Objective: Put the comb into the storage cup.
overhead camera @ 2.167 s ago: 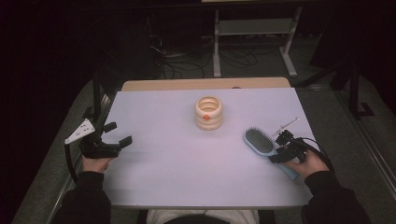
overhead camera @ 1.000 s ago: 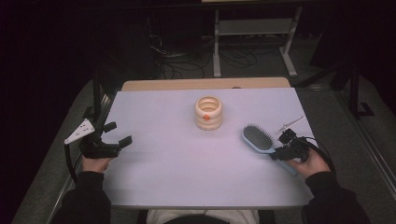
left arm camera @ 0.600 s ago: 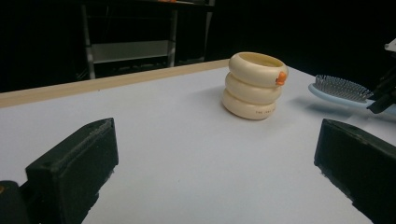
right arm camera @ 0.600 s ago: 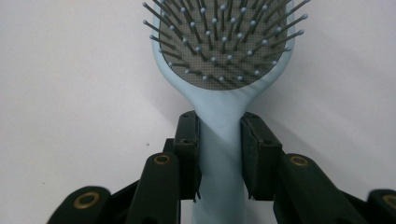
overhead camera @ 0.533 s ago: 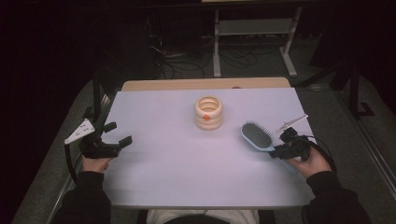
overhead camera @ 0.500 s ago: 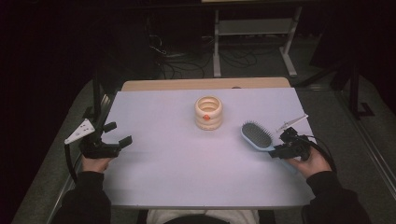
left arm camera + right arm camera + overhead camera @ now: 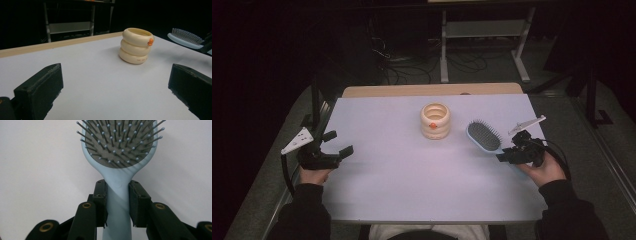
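Note:
A light blue hairbrush (image 7: pixel 483 135) with grey bristles is held by its handle at the table's right side, head pointing toward the table's middle. My right gripper (image 7: pixel 511 154) is shut on that handle; in the right gripper view both black pads (image 7: pixel 100 195) press the handle of the hairbrush (image 7: pixel 119 150) from either side. A cream holder of three stacked rings (image 7: pixel 435 120) with an orange dot stands upright mid-table, left of the brush head. My left gripper (image 7: pixel 338 144) rests open at the left edge, nothing between its fingers (image 7: pixel 40 87); the ring holder (image 7: pixel 136 45) lies ahead of it.
The white tabletop (image 7: pixel 402 170) has a wooden strip (image 7: pixel 432 90) along its far edge. Beyond it stand a metal rack (image 7: pixel 484 30) and loose cables on a dark floor. In the left gripper view the hairbrush (image 7: pixel 186 38) appears at far right.
The right gripper has carried the hairbrush a short way forward and leftward, closer to the ring holder. The left gripper has not moved.

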Demonstrator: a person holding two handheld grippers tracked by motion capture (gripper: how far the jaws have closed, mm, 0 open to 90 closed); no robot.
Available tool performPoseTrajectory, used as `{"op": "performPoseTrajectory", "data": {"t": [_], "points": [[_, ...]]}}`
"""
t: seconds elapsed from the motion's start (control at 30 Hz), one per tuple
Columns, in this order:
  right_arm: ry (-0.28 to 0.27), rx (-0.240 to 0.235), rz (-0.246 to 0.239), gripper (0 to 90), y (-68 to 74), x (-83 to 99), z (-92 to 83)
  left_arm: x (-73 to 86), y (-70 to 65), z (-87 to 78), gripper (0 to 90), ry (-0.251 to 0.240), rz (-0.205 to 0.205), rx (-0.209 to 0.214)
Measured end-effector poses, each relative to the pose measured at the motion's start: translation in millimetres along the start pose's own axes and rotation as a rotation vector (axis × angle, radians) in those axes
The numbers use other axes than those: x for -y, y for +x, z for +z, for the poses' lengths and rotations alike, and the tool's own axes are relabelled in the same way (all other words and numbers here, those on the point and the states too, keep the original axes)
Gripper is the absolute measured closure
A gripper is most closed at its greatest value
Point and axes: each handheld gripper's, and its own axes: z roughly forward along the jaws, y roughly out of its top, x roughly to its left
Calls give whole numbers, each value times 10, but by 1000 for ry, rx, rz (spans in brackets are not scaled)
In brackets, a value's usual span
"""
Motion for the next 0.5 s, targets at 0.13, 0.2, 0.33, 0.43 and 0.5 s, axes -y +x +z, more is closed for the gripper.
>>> {"op": "performPoseTrajectory", "data": {"t": [0.13, 0.2, 0.33, 0.43, 0.5], "points": [[-15, -3, -9, 684, 29, -49, -29, 0, 1, -1, 0, 0, 0, 0], [-22, -4, -12, 684, 39, -68, -44, -1, 1, -2, 0, 0, 1, 0], [-38, -5, -16, 684, 54, -107, -76, 0, -1, 0, 0, 0, 0, 0], [-55, -5, -19, 684, 69, -146, -104, 0, 1, 0, 0, 0, 0, 0], [-65, -8, -21, 684, 85, -175, -119, 0, 0, 0, 0, 0, 0, 0]]}}
